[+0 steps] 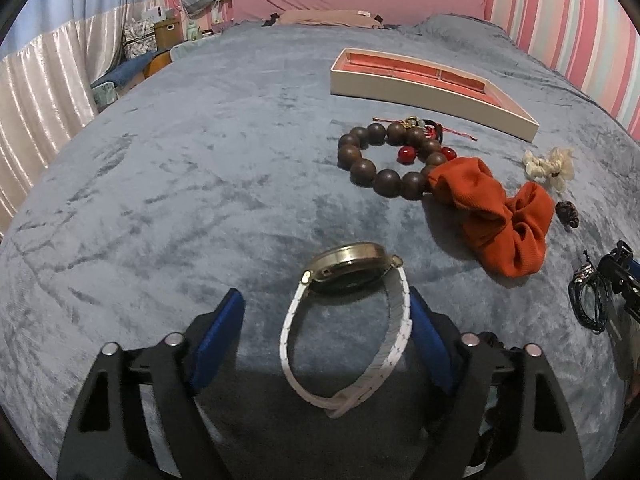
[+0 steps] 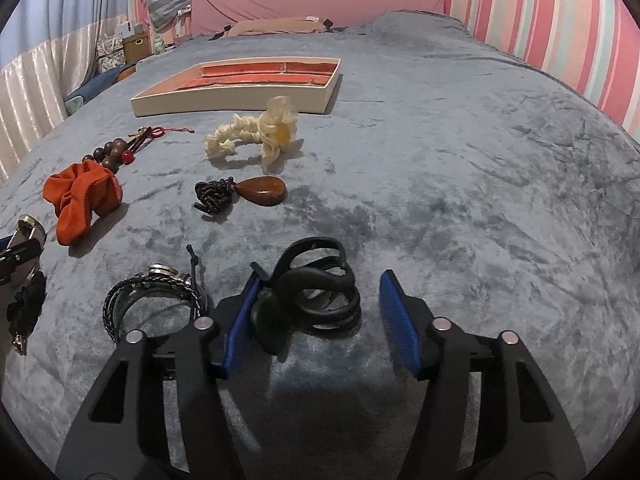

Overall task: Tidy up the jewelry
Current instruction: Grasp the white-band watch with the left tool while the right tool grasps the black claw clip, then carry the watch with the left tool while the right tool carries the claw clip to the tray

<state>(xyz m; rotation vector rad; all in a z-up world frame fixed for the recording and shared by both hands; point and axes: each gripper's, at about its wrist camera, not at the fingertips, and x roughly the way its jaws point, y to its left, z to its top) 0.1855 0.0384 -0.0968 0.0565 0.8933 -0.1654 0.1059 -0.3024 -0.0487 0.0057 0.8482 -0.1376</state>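
Bedspread: grey-blue plush, crushed nap; every item lies on it.

Left gripper: blue ribbed pads on black arms, jaws apart. Watch stands between them on its edge; the right pad touches the strap, the left pad stands clear of it. Round gold-toned case, white looped strap.

Right gripper: same build, jaws apart. Black clip, glossy curved loops, sits between them; the left pad touches it, the right pad stands clear.

Tray: shallow cream box, red-lined, with dividers; at the far side of the items, nothing seen inside.

Seen best in the left view:
- Bead bracelet: full ring of large dark wooden beads, two red glossy beads inside it, a red cord knot at its far edge. Touches the scrunchie.
- Scrunchie: orange ribbed fabric, gathered folds.

Seen best in the right view:
- Pendant: amber-brown polished teardrop on a dark knotted cord; only a dark scrap in the left view.
- Flower band: cream ruffled fabric with a flower, near the tray.
- Braided bracelet: dark plaited cords in coils with a metal clasp, just beside the right gripper's left arm.
- Black lacy item at the left edge, indistinct.
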